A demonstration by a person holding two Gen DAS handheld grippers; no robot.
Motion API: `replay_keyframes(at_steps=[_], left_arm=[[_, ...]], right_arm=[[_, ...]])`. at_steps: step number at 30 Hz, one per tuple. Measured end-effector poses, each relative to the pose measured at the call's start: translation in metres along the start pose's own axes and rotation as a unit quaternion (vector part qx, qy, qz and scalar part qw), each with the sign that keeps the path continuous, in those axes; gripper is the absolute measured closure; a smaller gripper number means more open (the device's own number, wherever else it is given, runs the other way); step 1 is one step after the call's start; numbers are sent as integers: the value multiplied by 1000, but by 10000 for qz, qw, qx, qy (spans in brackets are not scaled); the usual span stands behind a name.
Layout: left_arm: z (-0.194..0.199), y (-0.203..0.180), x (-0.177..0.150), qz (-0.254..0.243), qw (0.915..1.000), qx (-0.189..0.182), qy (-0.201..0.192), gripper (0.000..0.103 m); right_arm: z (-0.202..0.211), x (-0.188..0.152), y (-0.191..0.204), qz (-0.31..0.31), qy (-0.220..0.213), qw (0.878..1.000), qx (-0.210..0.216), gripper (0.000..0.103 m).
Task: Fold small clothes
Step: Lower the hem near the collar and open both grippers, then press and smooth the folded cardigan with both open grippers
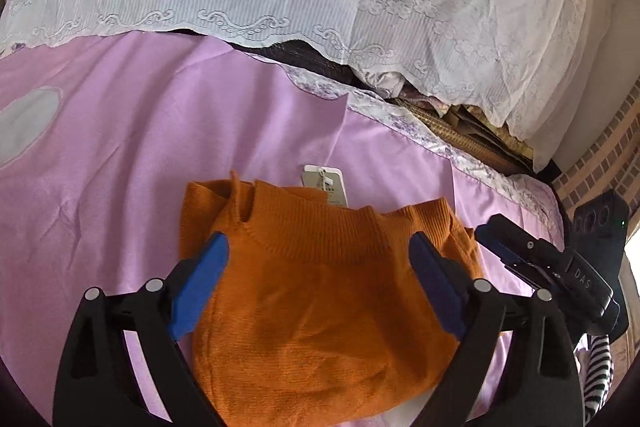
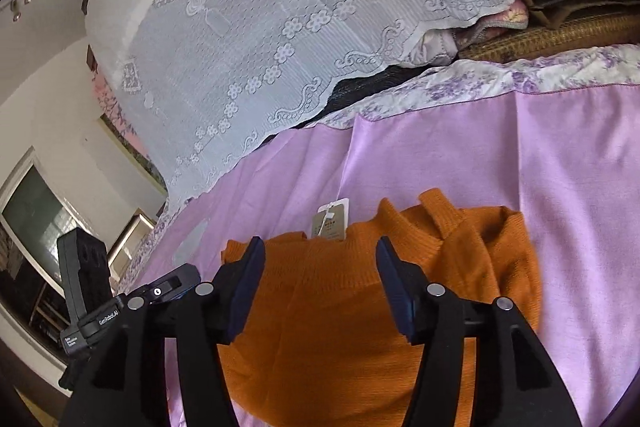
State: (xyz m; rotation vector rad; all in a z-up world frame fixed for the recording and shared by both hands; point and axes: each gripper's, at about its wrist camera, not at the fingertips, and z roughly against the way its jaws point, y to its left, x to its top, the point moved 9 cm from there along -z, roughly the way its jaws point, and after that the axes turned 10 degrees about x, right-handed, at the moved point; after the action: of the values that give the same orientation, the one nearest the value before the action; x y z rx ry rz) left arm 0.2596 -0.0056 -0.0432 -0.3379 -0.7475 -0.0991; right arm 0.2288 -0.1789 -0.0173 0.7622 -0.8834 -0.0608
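Looking at this orange knit sweater [image 1: 320,307]: soft, floppy, probably light. Both the left gripper [image 1: 320,247] and right gripper [image 2: 320,251] hang spread, holding nothing. I'd pinch the 2 shoulder edges.

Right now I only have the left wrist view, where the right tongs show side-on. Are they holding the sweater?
Observer: No. The right wrist view shows the right tongs open over the orange sweater, with nothing pinched.
Reviewer: Do they touch the tag?
Observer: No. The tag lies at the collar, beyond both fingertips.
Reviewer: Is there anything past the bed's edge that I can't see?
Observer: A framed dark glass panel stands against the wall. I cannot tell whether it is a window or a screen.
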Motion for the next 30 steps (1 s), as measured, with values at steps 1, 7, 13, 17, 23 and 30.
replay_keyframes(at_steps=[1, 7, 13, 17, 23, 30], left_arm=[[-5, -7, -2, -95, 9999, 41, 33, 14], [-52, -10, -13, -354, 9965, 609, 442, 14], [-75, 11, -24, -871, 9840, 1443, 583, 14], [-65, 23, -19, -1064, 9728, 2037, 308, 12], [-24, 51, -10, -413, 9826, 1812, 45, 8], [7, 13, -34, -599, 9912, 1178, -18, 8]], right_arm=[[-9, -3, 2, 12, 86, 10000, 16, 45], [-53, -14, -13, -443, 531, 9976, 83, 45], [-48, -13, -66, -1015, 575, 9926, -332, 61], [-20, -5, -94, -1248, 251, 9893, -707, 66], [27, 6, -98, -1555, -366, 9855, -570, 53], [30, -16, -21, -813, -40, 9967, 59, 52]])
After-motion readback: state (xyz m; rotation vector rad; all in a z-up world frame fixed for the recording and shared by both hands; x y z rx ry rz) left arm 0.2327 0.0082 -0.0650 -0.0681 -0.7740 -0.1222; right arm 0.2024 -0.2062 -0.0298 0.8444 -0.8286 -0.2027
